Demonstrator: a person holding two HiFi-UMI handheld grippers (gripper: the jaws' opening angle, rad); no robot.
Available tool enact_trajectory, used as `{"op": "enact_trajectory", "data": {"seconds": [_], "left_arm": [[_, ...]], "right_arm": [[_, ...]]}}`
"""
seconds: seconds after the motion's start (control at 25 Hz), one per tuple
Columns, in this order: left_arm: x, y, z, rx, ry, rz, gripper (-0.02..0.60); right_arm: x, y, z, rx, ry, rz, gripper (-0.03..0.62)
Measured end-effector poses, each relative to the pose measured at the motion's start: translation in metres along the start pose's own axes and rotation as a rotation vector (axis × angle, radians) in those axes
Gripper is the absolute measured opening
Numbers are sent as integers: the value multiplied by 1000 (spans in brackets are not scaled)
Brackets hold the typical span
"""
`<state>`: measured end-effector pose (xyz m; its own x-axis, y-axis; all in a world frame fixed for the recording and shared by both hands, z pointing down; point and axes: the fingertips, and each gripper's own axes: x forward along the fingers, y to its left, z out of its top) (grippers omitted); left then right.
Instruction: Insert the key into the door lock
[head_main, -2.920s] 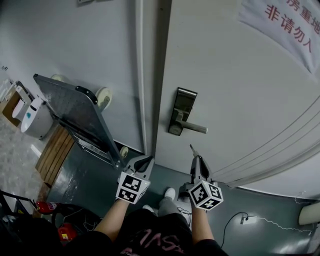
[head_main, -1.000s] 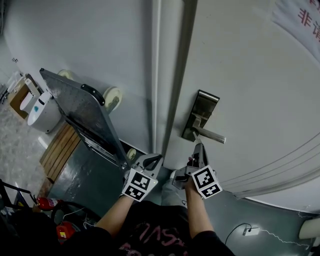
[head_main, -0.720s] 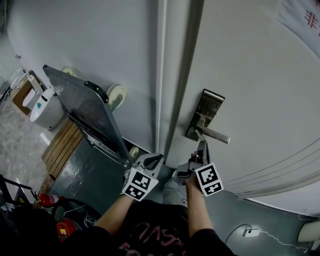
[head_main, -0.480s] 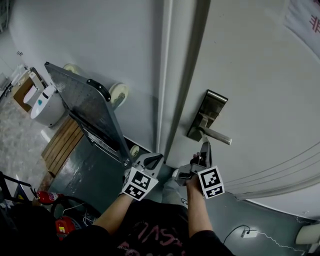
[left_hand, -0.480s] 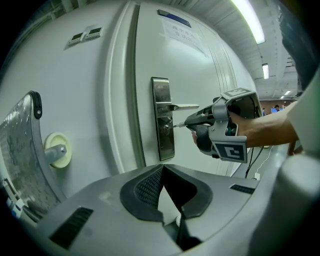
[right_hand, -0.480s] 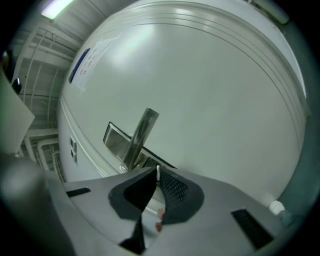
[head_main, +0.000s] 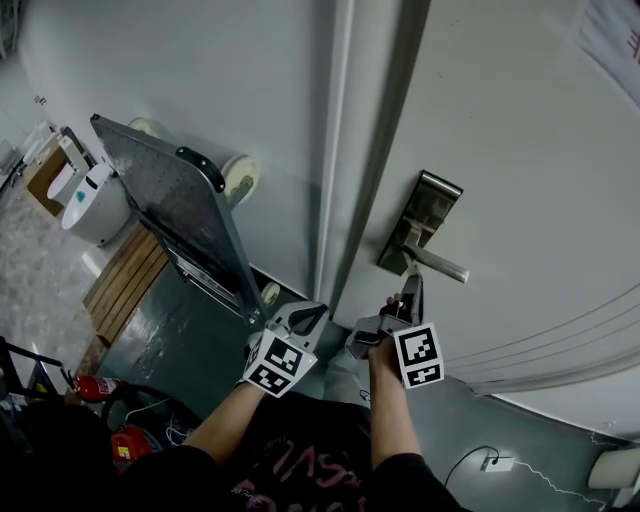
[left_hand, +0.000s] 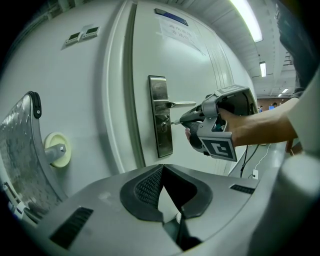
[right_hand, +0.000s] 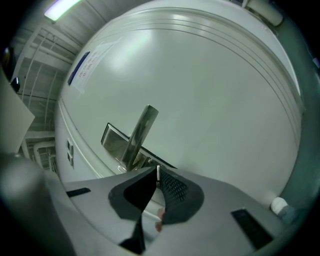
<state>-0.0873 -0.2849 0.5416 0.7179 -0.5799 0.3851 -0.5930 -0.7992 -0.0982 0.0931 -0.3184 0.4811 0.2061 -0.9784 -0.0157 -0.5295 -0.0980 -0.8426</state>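
White-painted wall (head_main: 150, 80) and a white door (head_main: 520, 150) fill the background. On the door sit a tall brushed-steel lock plate (head_main: 425, 212) and its straight steel lever handle (head_main: 446, 267). The right gripper (head_main: 412, 288) is clamped narrow on a small thin silver key (left_hand: 176, 121). The key's blade points at the round keyhole (left_hand: 162, 126) just under the lever. The tip is at the hole, though I cannot tell how far it has entered. The left gripper (head_main: 308, 316) hangs lower, near the door's edge, its pads together on nothing.

To seat the key well, I judge the blade should be held square to the plate and in line with the slot. It should then be pushed straight with light force, since any tilt could jam it or twist it in the pads. The lever is close above, so the gripper should stay beneath it.

Count: one key, one lock plate, one lever handle, one keyhole, two grippers.
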Motion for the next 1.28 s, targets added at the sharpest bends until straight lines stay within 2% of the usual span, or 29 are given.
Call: {"op": "enact_trajectory", "data": {"seconds": [0.44,0.72,0.88,1.0,1.16,1.28], "left_arm": [[-2,-2,-3,-7,0,5,12],[2,-7,-3,-4,6,-8,12],[3,-8,-2,-9,7,-6,12],[4,-9,-2,-13,7,-7,12],[6,-10,-2,-16,7,-7,12],[8,-10,-2,-15,6,-8,12]], "right_arm": [[1,0,-7,11,10,-3,78],[0,1,-30,-38,135,13,78],[2,6,-42,24,183,30,78],[1,5,-41,85,169,37,78],[-1,-3,-39,226,152,48,78],[-2,-5,-37,265,136,56,78]]}}
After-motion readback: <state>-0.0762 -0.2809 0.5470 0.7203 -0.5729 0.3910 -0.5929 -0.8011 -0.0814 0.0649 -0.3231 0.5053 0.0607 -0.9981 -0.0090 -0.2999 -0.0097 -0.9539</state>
